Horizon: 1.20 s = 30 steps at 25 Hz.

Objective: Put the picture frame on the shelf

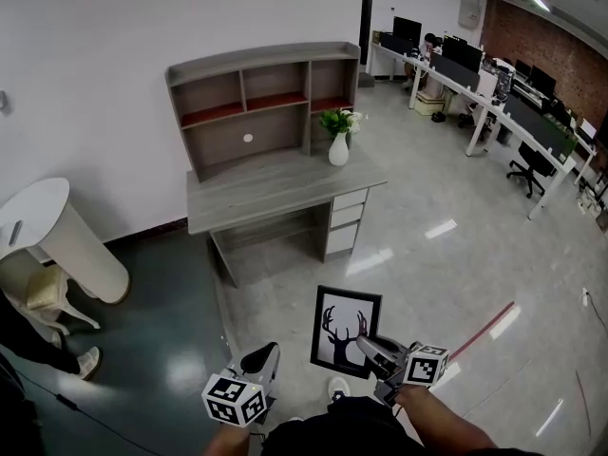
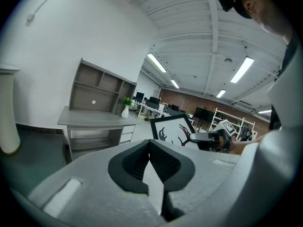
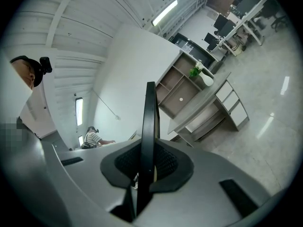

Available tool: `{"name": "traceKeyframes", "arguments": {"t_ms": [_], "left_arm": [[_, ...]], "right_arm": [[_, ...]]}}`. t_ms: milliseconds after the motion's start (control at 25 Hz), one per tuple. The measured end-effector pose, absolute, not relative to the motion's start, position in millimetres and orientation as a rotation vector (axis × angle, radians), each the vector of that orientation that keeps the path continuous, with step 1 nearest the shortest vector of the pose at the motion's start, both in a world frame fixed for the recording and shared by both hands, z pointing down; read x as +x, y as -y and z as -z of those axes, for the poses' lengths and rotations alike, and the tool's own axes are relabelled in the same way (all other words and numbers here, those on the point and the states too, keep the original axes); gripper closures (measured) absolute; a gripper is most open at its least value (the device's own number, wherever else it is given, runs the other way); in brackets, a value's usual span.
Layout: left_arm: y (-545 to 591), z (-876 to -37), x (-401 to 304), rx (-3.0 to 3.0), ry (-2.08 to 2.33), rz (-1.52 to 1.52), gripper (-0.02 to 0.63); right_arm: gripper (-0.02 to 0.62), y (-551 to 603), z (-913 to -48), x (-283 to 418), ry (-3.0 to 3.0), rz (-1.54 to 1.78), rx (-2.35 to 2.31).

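A black picture frame with a deer-head silhouette on white hangs above the floor in front of me. My right gripper is shut on its right edge; in the right gripper view the frame stands edge-on between the pads. The frame also shows in the left gripper view, to the right. My left gripper is low at the left of the frame, apart from it, its jaws shut with nothing between them. The grey desk with a shelf unit stands ahead by the white wall.
A white vase with a green plant stands on the desk top at the right. A white rounded table and a chair are at the left. Office desks with monitors line the far right. Glossy floor lies between me and the desk.
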<state>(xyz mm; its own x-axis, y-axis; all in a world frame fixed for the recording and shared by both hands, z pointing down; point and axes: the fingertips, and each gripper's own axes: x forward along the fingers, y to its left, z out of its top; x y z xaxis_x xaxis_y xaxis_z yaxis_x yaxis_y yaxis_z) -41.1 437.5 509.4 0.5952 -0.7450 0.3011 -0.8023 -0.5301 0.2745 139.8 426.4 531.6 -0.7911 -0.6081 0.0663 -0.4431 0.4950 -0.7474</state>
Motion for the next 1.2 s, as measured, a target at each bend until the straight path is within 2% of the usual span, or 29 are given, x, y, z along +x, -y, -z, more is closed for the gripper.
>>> {"name": "traceKeyframes", "arguments": {"t_ms": [760, 1200], "left_arm": [[-316.0, -508.3, 22.5, 2.34, 1.409, -0.211, 0.597], [-267.9, -508.3, 35.1, 2.356, 1.392, -0.24, 0.597]], "right_arm": [[0.543, -276.7, -524.6, 217.4, -2.577, 1.162, -0.758], [0.543, -228.8, -531.5, 226.6, -2.557, 1.179, -0.766]]}}
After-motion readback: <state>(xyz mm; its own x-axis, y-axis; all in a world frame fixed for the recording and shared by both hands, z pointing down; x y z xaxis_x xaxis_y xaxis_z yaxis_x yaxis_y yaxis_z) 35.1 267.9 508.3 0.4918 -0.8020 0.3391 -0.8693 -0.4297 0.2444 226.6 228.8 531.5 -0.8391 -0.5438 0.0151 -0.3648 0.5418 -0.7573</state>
